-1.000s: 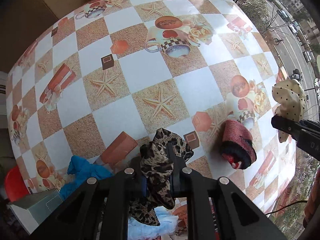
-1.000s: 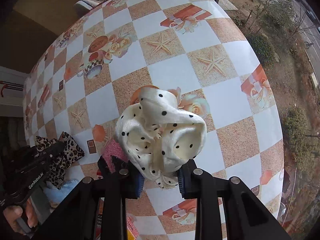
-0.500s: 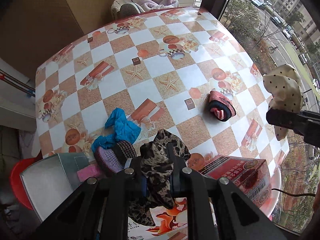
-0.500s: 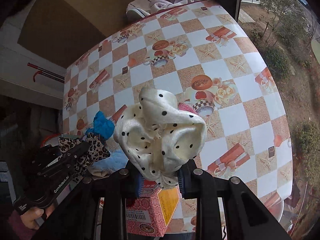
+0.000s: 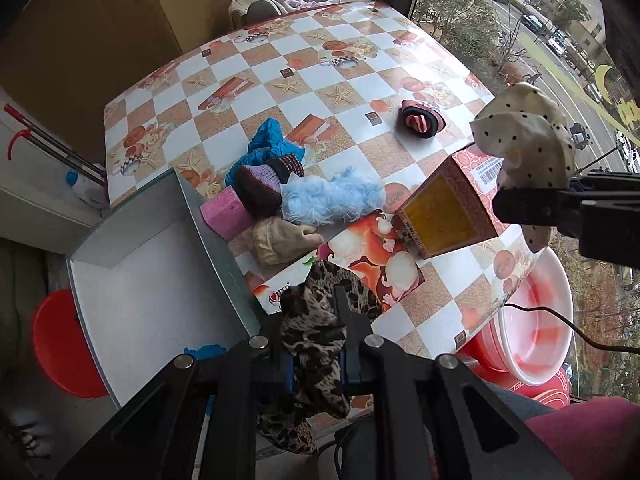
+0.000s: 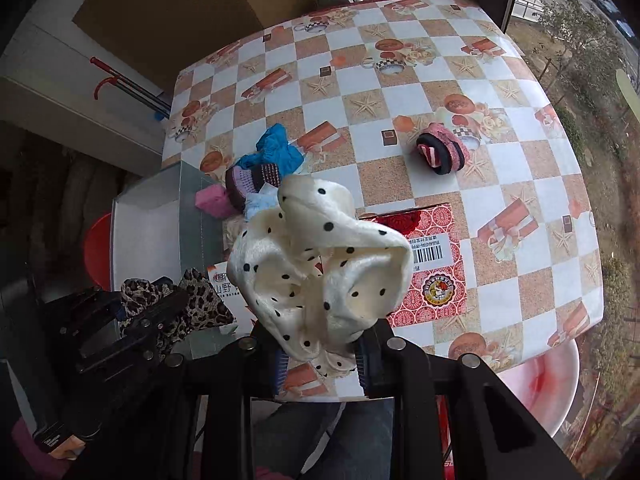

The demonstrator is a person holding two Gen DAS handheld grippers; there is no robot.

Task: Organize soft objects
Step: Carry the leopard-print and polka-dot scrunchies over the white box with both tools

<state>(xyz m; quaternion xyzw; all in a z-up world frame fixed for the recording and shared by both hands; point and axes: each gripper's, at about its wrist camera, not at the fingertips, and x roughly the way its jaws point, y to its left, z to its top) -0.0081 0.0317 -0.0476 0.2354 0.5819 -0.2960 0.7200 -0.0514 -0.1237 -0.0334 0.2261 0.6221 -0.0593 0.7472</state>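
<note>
My left gripper is shut on a leopard-print scrunchie and holds it high above the table's near edge. It also shows in the right wrist view. My right gripper is shut on a cream polka-dot scrunchie, which also shows in the left wrist view. On the checked table lie a blue cloth, a purple knitted piece, a pale blue fluffy piece, a pink sponge, a beige piece and a red-black scrunchie.
An open grey box sits at the table's left near corner. A red patterned carton lies on a printed sheet. A pink-white basin and a red bucket stand below the table. A window is on the right.
Both grippers have pulled back and up from the table with their scrunchies still held. The box, carton and pile of soft things have come into view.
</note>
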